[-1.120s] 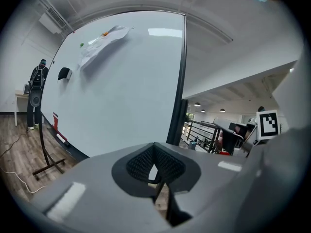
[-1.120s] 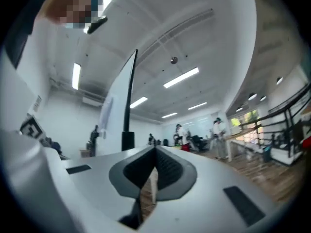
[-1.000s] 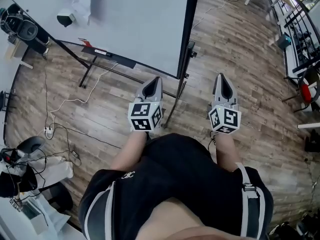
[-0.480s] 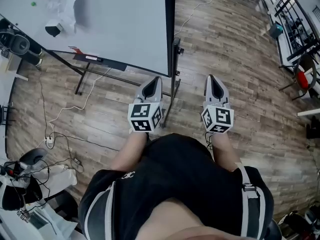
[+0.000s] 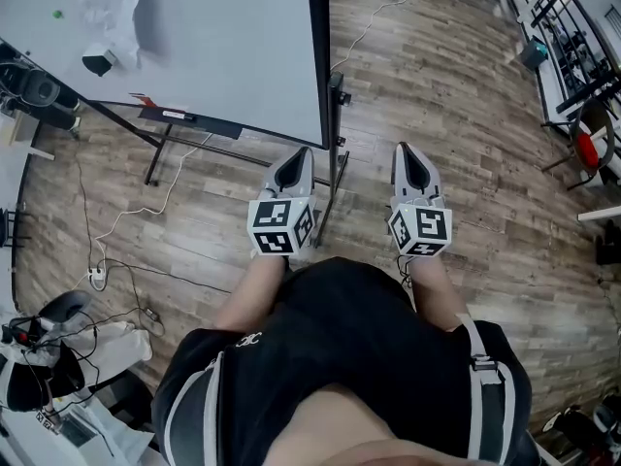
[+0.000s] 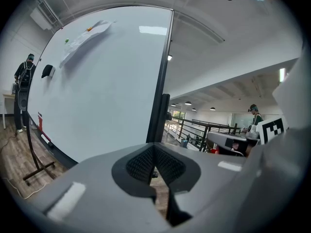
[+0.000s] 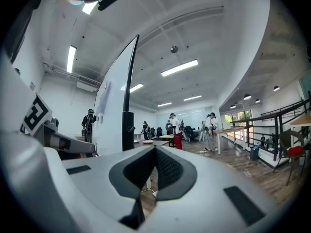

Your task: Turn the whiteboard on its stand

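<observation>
Facing the whiteboard (image 5: 194,47): you stand at its right edge, and it rests upright on its stand on the wood floor. That edge is probably the best place to swing it from.
Left hand-held gripper (image 5: 302,155): jaws pressed together and empty, with the tip just left of the stand post (image 5: 333,163) and apparently not touching it.
Right hand-held gripper (image 5: 406,151): closed on nothing, on the post's right. With one on each side you flank the post, but the turn has not begun.
</observation>
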Demonstrator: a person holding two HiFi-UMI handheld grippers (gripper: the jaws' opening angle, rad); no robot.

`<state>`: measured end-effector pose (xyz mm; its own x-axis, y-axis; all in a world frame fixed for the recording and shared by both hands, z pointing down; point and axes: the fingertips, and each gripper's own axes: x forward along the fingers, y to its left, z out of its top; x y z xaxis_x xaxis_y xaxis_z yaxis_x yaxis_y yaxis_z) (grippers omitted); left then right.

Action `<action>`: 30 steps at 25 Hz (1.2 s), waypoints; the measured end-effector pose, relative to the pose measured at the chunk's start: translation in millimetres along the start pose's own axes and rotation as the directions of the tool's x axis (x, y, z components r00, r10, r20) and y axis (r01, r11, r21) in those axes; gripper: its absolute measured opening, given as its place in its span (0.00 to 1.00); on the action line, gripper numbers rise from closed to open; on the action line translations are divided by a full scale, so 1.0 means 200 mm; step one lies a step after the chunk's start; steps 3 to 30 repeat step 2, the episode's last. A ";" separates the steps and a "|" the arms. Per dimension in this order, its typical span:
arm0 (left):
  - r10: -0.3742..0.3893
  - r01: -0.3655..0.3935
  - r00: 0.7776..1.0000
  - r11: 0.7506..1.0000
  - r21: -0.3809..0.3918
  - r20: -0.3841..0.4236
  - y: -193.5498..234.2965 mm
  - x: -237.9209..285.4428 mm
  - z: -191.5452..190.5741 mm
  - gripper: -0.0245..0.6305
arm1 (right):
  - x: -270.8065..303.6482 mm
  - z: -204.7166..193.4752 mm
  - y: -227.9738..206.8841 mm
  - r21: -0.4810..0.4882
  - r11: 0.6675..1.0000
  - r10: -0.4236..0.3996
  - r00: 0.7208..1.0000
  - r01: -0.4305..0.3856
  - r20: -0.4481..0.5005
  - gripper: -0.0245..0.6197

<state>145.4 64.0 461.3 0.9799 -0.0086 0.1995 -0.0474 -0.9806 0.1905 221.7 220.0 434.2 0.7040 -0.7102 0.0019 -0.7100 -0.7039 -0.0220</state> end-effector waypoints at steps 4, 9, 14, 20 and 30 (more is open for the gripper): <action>0.003 -0.003 1.000 1.000 0.000 -0.001 0.00 0.01 0.00 0.05 | 0.00 0.01 -0.01 0.003 1.000 0.006 1.000 -0.006 0.008 0.05; 0.003 -0.003 1.000 1.000 0.000 -0.001 0.00 0.01 0.00 0.05 | 0.00 0.01 -0.01 0.003 1.000 0.006 1.000 -0.006 0.008 0.05; 0.003 -0.003 1.000 1.000 0.000 -0.001 0.00 0.01 0.00 0.05 | 0.00 0.01 -0.01 0.003 1.000 0.006 1.000 -0.006 0.008 0.05; 0.003 -0.003 1.000 1.000 0.000 -0.001 0.00 0.01 0.00 0.05 | 0.00 0.01 -0.01 0.003 1.000 0.006 1.000 -0.006 0.008 0.05; 0.003 -0.003 1.000 1.000 0.000 -0.001 0.00 0.01 0.00 0.05 | 0.00 0.01 -0.01 0.003 1.000 0.006 1.000 -0.006 0.008 0.05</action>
